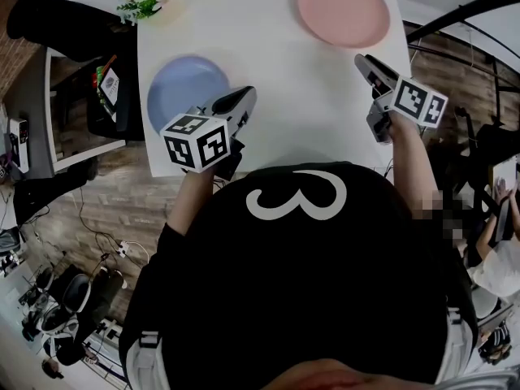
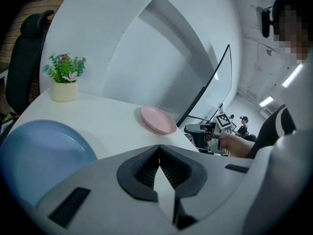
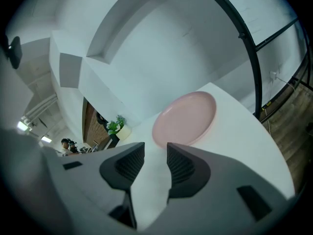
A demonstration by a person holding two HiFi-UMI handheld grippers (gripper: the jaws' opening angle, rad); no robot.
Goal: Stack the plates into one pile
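Person's black top [image 1: 325, 299] with white 3-shaped mark [image 1: 296, 195]; left gripper [image 1: 246, 96] and right gripper [image 1: 363, 60] grey, with black ribbed pads [image 3: 128, 164] and black-and-white marker cubes [image 1: 196, 141].

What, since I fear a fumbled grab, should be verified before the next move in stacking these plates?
1. Right gripper jaws apart, nothing between them: ok.
2. Pink plate straight ahead of that gripper, not yet reached: ok.
3. Pink plate bare, nothing on it: ok.
4. Left gripper ready to grip: not ok. Its jaws are together and empty, near the blue plate.
5. Bare table between the two plates: ok.
6. Gap under the pink rim for a jaw: cannot tell.
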